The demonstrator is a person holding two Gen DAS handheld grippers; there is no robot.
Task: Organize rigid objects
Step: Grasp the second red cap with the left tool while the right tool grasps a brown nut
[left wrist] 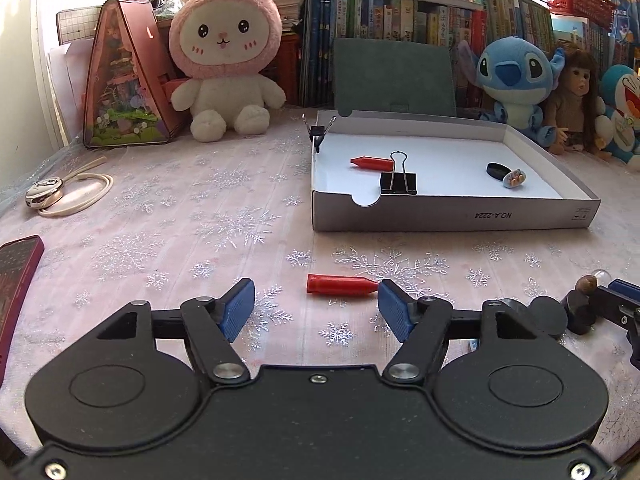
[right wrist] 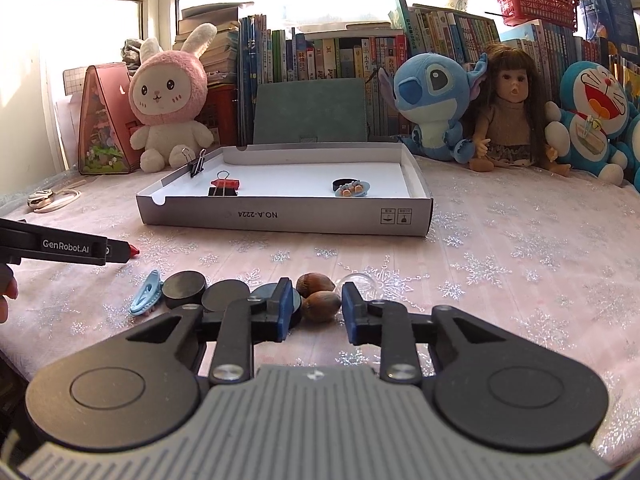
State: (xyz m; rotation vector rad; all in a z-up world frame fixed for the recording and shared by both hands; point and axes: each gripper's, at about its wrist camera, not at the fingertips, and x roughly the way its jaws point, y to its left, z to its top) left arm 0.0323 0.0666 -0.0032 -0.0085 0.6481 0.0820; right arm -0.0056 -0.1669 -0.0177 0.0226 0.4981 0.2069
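Observation:
A shallow white cardboard box (left wrist: 452,216) (right wrist: 280,220) holds a red crayon (left wrist: 372,163), two black binder clips (left wrist: 398,182), a black disc (left wrist: 496,170) and a small trinket. My left gripper (left wrist: 316,300) is open low over the cloth, with a second red crayon (left wrist: 340,285) lying between its fingertips, near the right pad. My right gripper (right wrist: 314,306) is open around a brown nut (right wrist: 321,306). Another nut (right wrist: 315,283), black discs (right wrist: 184,288), a blue clip (right wrist: 146,298) and a clear marble (right wrist: 358,280) lie beside it.
The table has a pink snowflake cloth. Plush toys, a doll (right wrist: 510,108), a pink triangular case (left wrist: 124,80) and a row of books stand at the back. A dark red phone (left wrist: 16,276) and a corded fob (left wrist: 44,196) lie at the left.

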